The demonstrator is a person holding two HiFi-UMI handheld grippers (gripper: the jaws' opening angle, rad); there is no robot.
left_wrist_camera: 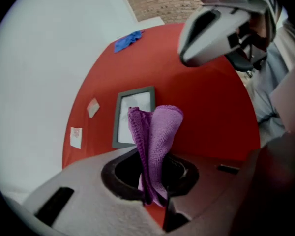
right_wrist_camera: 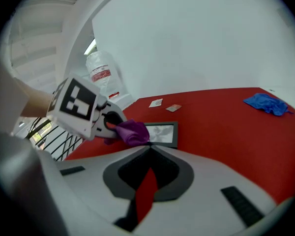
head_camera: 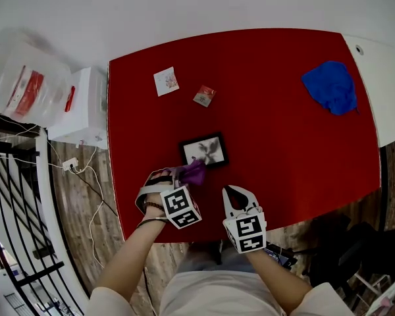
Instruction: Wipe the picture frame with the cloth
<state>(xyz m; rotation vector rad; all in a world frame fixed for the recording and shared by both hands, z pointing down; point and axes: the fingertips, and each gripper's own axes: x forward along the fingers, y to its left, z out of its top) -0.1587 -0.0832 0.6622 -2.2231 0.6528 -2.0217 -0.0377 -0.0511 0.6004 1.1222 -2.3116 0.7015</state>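
A small black picture frame (head_camera: pixel 204 151) lies flat on the red table (head_camera: pixel 276 143), close to its near edge. My left gripper (head_camera: pixel 178 175) is shut on a bunched purple cloth (head_camera: pixel 193 172) just in front of the frame's near left corner. In the left gripper view the cloth (left_wrist_camera: pixel 160 127) sticks up out of the jaws, hiding part of the frame (left_wrist_camera: pixel 134 116). My right gripper (head_camera: pixel 234 191) is shut and holds nothing, to the right of the cloth and nearer than the frame. The right gripper view shows the frame (right_wrist_camera: pixel 162 132) ahead with the cloth (right_wrist_camera: pixel 132 132) at its left.
A crumpled blue cloth (head_camera: pixel 330 86) lies at the table's far right. Two small cards (head_camera: pixel 166 81) (head_camera: pixel 205 95) lie beyond the frame. Left of the table stand a white box (head_camera: pixel 85 107), a clear plastic bottle (head_camera: pixel 23 78) and black railings (head_camera: pixel 16 196).
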